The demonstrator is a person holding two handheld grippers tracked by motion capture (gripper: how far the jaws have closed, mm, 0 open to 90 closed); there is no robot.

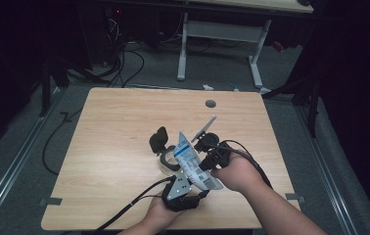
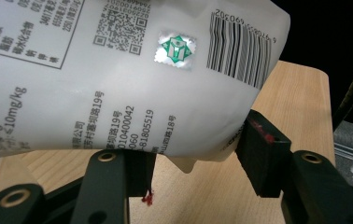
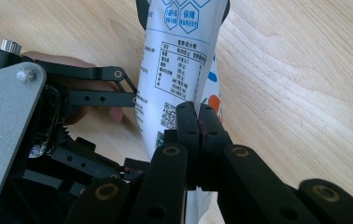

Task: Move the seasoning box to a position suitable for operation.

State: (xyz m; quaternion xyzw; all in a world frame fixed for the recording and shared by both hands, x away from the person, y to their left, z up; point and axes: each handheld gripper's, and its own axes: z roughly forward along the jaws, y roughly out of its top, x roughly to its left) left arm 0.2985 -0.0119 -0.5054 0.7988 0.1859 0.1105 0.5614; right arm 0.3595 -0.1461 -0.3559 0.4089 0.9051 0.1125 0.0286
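Pouch: white printed pouch [image 1: 191, 164] held off the table [image 1: 114, 122], near the middle of its near half, between both claws.
Right claw [image 3: 198, 119]: jaws pinched together on the pouch's edge; likely the steadying hold.
Left claw [image 2: 195, 154]: jaws half spread around the pouch's lower end, pads [image 2: 261, 149] touching its sides; likely bracing it.
Beyond: dark objects [image 1: 159, 139] on the table just left of the pouch, unidentifiable.

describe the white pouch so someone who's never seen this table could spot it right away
On the wooden table, look near the front edge where both hands meet. The white pouch is held between the left gripper and right gripper, the one pale printed thing among dark objects.
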